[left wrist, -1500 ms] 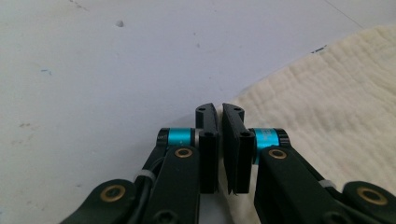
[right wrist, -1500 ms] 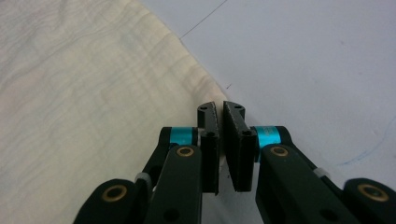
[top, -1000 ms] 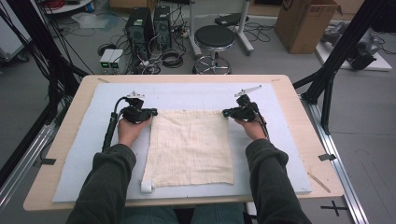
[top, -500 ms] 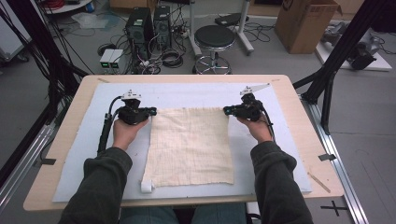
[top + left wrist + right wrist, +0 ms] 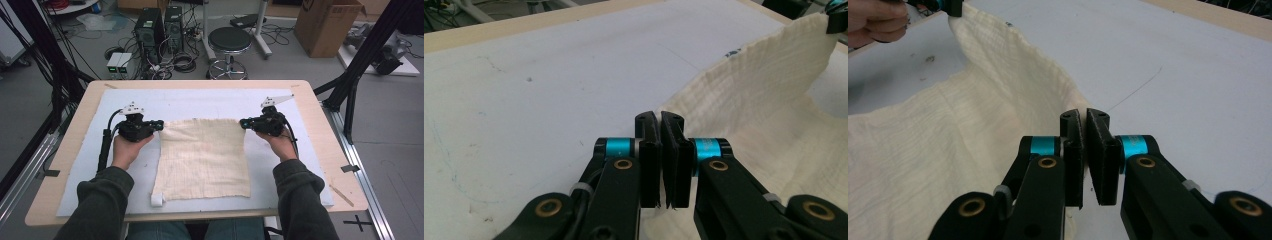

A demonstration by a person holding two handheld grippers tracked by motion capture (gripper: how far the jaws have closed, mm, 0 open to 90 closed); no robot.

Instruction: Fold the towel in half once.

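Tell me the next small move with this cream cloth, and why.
Probably carry both far corners toward the person to fold it: the left gripper and right gripper each pinch a far corner of the cream woven cloth, whose near edge lies on the white mat.

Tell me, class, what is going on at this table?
A person holds a gripper in each hand. The left gripper and the right gripper are each shut on a far corner of the cloth. The far edge is lifted off the mat and sags between them, while the near part lies flat.
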